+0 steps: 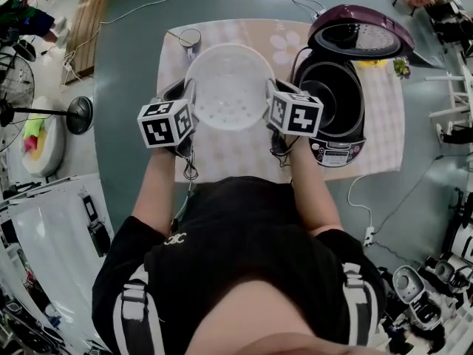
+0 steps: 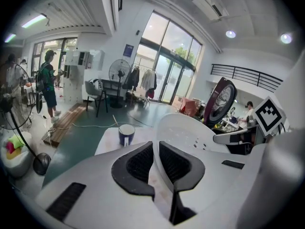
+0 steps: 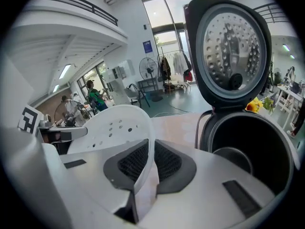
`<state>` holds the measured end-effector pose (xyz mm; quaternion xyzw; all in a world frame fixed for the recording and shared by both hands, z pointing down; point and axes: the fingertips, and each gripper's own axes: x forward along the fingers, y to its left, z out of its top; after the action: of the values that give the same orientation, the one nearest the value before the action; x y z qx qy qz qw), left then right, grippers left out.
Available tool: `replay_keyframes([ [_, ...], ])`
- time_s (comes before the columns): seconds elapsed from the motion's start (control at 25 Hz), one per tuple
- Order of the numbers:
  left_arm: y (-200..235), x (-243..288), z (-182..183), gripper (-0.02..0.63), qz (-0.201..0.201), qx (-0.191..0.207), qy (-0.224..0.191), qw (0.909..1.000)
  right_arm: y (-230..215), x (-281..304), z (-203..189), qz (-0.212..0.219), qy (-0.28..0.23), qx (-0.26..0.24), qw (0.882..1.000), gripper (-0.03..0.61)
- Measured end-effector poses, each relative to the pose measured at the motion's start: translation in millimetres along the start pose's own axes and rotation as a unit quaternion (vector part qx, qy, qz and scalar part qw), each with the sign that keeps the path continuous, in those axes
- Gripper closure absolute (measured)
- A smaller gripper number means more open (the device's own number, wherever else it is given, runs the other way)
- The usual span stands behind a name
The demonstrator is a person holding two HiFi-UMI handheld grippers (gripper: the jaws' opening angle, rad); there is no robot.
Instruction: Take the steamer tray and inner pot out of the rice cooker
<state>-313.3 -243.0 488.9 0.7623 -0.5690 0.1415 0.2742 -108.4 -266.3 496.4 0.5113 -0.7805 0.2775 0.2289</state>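
The white perforated steamer tray (image 1: 230, 87) hangs over the patterned mat (image 1: 222, 154), left of the rice cooker (image 1: 336, 109). My left gripper (image 1: 186, 95) is shut on the tray's left rim (image 2: 157, 149), and my right gripper (image 1: 272, 95) is shut on its right rim (image 3: 148, 147). The cooker's purple lid (image 1: 360, 29) stands open. Deep inside the cooker body sits the dark inner pot (image 3: 257, 151).
A blue-and-white cup (image 1: 191, 40) stands at the mat's far left corner, just beyond the tray. Cables run across the floor behind the table. A standing fan (image 1: 22, 109) and white equipment are at the left; people stand far off in the room.
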Motion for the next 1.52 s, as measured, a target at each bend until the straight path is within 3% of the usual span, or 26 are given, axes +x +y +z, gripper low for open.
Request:
replay_keyframes([
  [0.44,39.1,62.2,-6.7,0.574,-0.017,0.012,0.035,0.9992,-6.6,63.6,-3.8,-0.05,0.022,-0.003,0.999,0.541],
  [0.8,47.3,121.7,-41.4,0.566,-0.026,0.063,0.079,0.9945,-36.9,110.9,-35.5,-0.098,0.047,0.001,0.994,0.54],
  [1.2,66.6,169.7,-70.2,0.561,-0.03,0.051,0.113,0.9918,-58.9,165.6,-50.2,-0.142,0.08,-0.019,0.986,0.54],
  [1.52,77.8,189.4,-107.3,0.563,-0.025,0.048,0.169,0.9842,-64.7,190.4,-83.2,-0.142,0.117,-0.002,0.983,0.54],
])
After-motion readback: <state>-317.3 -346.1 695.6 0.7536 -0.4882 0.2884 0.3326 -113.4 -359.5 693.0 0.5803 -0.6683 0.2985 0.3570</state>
